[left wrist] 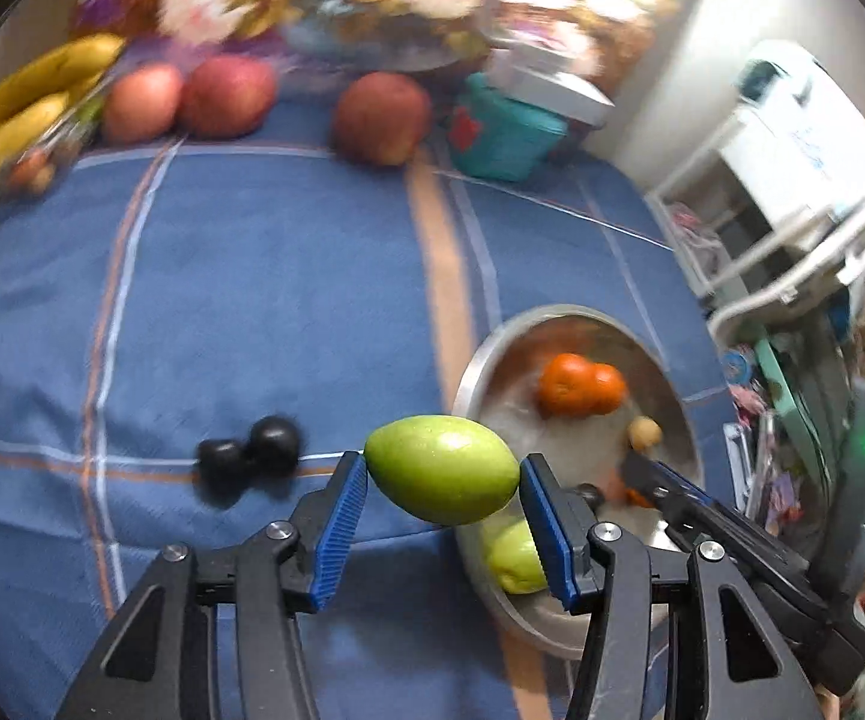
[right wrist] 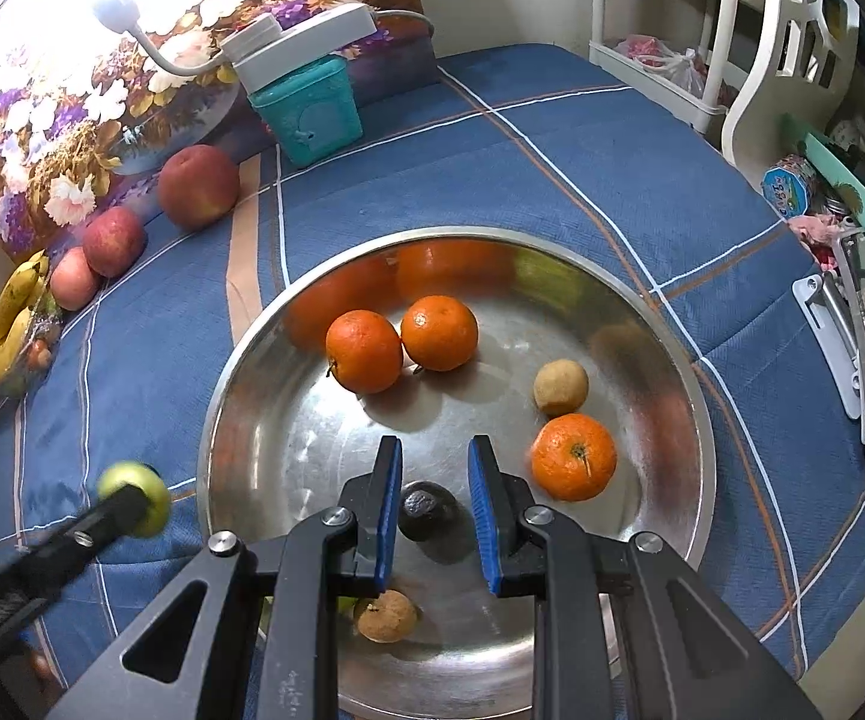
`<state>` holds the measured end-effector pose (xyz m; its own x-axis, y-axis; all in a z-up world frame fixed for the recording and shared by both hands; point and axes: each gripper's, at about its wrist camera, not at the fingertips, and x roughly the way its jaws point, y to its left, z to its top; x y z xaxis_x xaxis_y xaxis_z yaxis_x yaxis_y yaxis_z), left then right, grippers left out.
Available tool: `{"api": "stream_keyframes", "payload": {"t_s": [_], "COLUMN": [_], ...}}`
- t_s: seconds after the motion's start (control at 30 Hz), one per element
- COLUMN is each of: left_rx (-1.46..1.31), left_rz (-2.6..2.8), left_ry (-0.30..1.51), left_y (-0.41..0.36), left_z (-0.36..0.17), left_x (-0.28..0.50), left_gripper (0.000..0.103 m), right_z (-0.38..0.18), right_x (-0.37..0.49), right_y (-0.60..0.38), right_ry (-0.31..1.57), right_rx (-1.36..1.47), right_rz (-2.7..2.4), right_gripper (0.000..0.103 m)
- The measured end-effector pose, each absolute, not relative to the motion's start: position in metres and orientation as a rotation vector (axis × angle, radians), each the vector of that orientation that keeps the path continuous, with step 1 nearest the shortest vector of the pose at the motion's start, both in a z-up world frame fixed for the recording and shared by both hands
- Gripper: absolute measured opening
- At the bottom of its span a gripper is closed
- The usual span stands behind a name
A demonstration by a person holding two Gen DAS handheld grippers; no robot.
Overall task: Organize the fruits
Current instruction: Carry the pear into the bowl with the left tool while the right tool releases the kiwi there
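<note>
Left gripper (left wrist: 443, 483): blue pads pressed on both ends of a green fruit (left wrist: 443, 468), which is held clear of the blue checked cloth (left wrist: 252, 300), just left of the bowl rim.

Right gripper (right wrist: 435, 495): hangs over the steel bowl (right wrist: 666, 336), its pads at their closest setting, a narrow gap showing between them and nothing gripped. A dark fruit (right wrist: 427, 510) lies on the bowl floor below that gap; contact cannot be told.

Steel bowl, right wrist view, contents near to far:
- brown round fruit (right wrist: 385, 615) at 6 o'clock, partly behind the gripper body;
- the dark fruit, just above it;
- orange (right wrist: 574, 456) at 4 o'clock;
- small tan fruit (right wrist: 560, 387) at 3 o'clock, just beside that orange;
- two oranges (right wrist: 403, 341) touching each other at 11 to 12 o'clock.

In the left wrist view a second green fruit (left wrist: 513, 558) lies in the bowl's near part, behind the right-hand pad.

Cloth, left wrist view: two black round fruits (left wrist: 249, 459), touching, at 9 o'clock of the held fruit.

Far edge of cloth, right wrist view, along a flower-printed panel (right wrist: 72, 138):
- three red apples (right wrist: 198, 186) in a loose row at 10 o'clock;
- bananas (right wrist: 9, 324) at 9 o'clock, beyond the apples;
- teal box (right wrist: 306, 111) at 11 o'clock, with a white device (right wrist: 300, 42) on top.
</note>
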<state>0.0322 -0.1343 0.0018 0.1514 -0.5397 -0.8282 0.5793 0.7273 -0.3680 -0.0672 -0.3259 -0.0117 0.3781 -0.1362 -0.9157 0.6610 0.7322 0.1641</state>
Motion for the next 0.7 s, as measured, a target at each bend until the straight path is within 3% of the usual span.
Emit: {"api": "stream_keyframes", "payload": {"t_s": [0.7], "left_rx": [0.095], "left_rz": [-0.890], "left_ry": [1.182], "left_y": [-0.165], "left_z": [-0.007], "left_x": [0.007], "left_gripper": [0.059], "right_z": [-0.010], "right_x": [-0.075], "right_y": [-0.331], "right_ry": [1.063], "right_rx": [0.596], "right_rz": [-0.578], "right_gripper": [0.024]}}
